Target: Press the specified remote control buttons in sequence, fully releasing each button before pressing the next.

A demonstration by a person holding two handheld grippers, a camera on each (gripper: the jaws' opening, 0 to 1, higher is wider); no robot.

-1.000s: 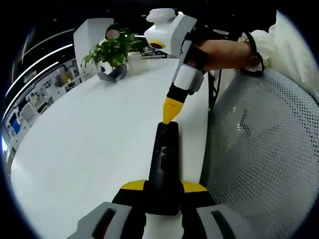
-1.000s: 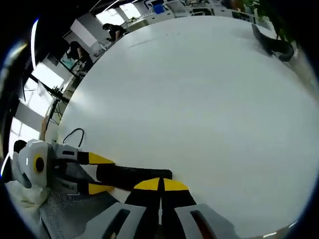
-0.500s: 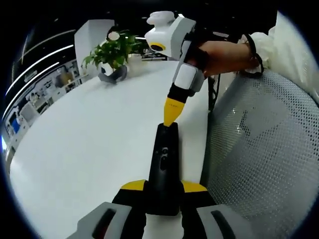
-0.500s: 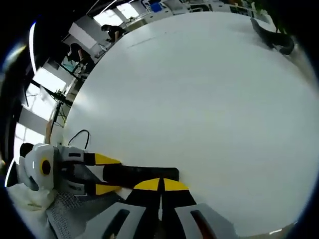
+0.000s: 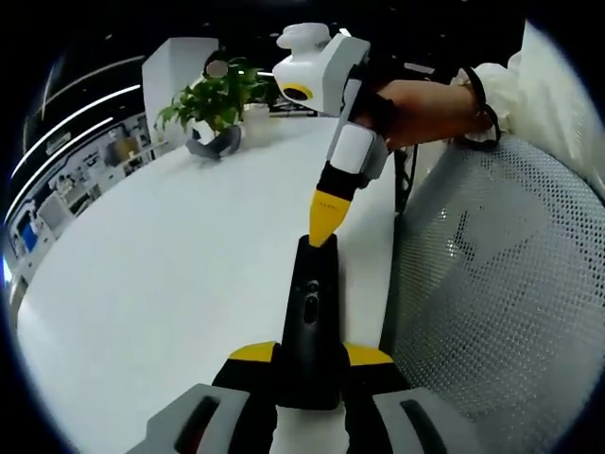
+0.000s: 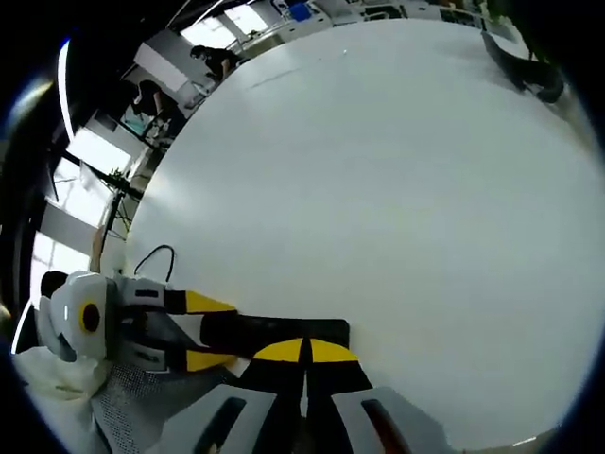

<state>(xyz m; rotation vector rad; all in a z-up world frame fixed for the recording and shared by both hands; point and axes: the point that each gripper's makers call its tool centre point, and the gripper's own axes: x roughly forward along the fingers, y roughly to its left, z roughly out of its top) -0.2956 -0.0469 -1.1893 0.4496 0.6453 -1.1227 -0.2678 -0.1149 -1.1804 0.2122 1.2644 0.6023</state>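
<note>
Left gripper clamped the remote at its near end; right gripper, jaws together, touched its far end

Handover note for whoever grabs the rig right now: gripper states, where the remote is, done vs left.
Left hand-held gripper: shut on the black remote, clamping its near end; the remote lies flat at the edge of the white table.
Right hand-held gripper: jaws closed to a point, tip on the remote's far end, in pressing pose. In the right gripper view its yellow tips sit right over the remote.
Done: remote secured, right tip placed. How many presses are made cannot be told.
Left: release fully, then go on through the sequence.
Nearby: potted plant at the far end, mesh chair beside the table.
</note>
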